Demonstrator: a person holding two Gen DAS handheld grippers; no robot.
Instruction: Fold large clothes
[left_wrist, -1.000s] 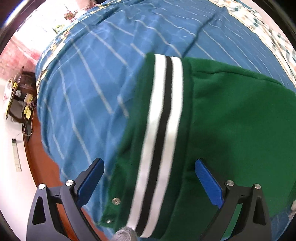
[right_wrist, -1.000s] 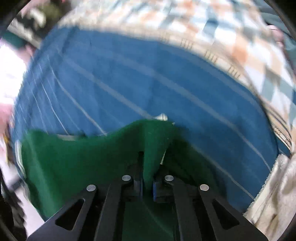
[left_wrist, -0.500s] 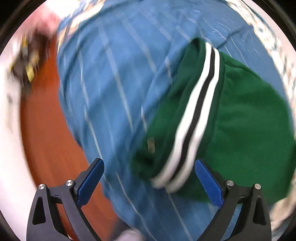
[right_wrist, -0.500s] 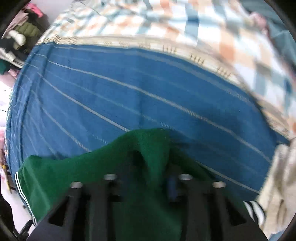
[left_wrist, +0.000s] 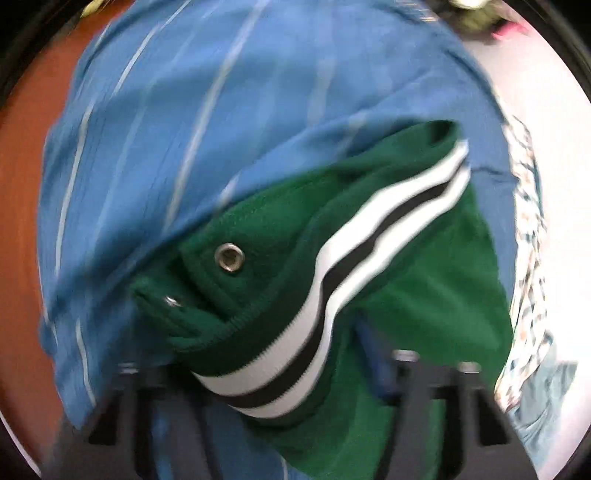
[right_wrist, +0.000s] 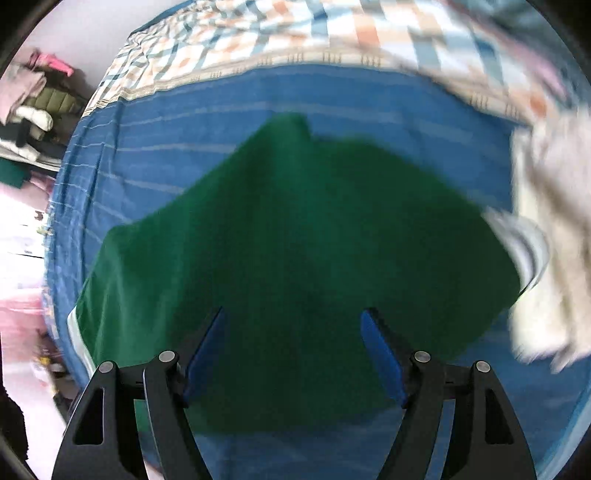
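Observation:
A green garment (right_wrist: 295, 243) with a white-and-black striped band (left_wrist: 354, 266) and metal snaps (left_wrist: 229, 255) lies on the blue striped bed sheet (right_wrist: 369, 122). In the right wrist view my right gripper (right_wrist: 293, 350) is open just above the flat green cloth and holds nothing. In the left wrist view the striped hem is bunched and runs down between my left gripper's fingers (left_wrist: 380, 362). That view is blurred, the fingers stand wide apart, and I cannot tell whether they hold the cloth.
A checked quilt (right_wrist: 332, 33) lies at the far side of the bed. A pale fluffy garment (right_wrist: 546, 229) lies to the right of the green one. Stacked clothes (right_wrist: 33, 107) stand at the left. A red-brown floor (left_wrist: 22, 184) borders the bed.
My right gripper has opened and let go of the green cloth, which now lies spread out. My left gripper has swung toward the striped hem, which is now bunched between its fingers.

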